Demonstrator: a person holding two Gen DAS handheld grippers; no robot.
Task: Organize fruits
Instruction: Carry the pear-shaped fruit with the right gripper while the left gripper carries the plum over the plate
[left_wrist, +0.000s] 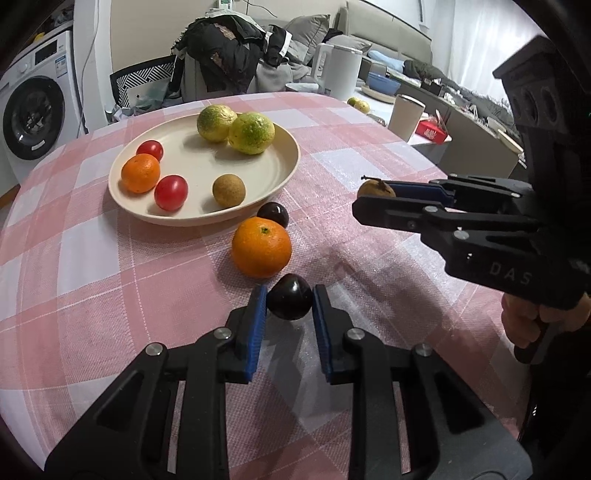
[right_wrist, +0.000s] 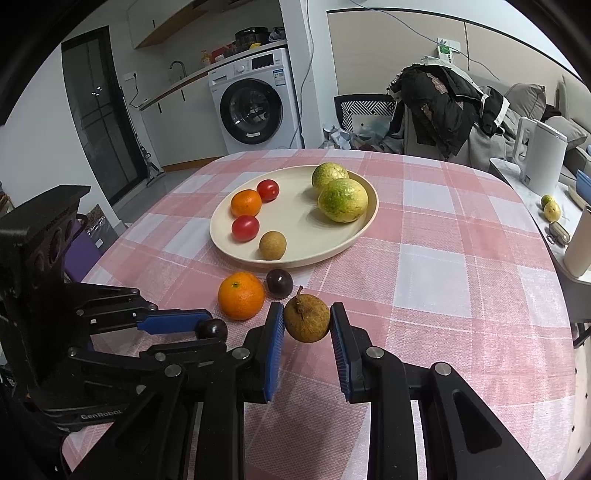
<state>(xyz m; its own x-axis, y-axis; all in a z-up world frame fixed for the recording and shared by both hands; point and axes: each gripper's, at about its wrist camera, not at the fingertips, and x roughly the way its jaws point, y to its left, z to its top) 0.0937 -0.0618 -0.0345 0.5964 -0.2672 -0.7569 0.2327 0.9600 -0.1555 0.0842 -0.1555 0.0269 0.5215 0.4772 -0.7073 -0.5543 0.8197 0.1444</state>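
My left gripper (left_wrist: 289, 300) is shut on a dark purple fruit (left_wrist: 289, 302), held just above the cloth; it also shows in the right wrist view (right_wrist: 211, 329). My right gripper (right_wrist: 306, 319) is shut on a brown longan (right_wrist: 306, 318), which also shows in the left wrist view (left_wrist: 376, 188). A cream plate (left_wrist: 280, 168) holds two green-yellow citrus (left_wrist: 252, 133), a small orange (left_wrist: 140, 173), two red tomatoes (left_wrist: 170, 192) and a longan (left_wrist: 229, 190). An orange (left_wrist: 261, 246) and another dark fruit (left_wrist: 273, 215) lie on the cloth beside the plate.
The table has a pink checked cloth (left_wrist: 92, 280). A white kettle (left_wrist: 338, 70), a cup (left_wrist: 406, 116) and a red box (left_wrist: 432, 131) stand on a side surface at the right. A chair with clothes (left_wrist: 225, 55) is behind the table.
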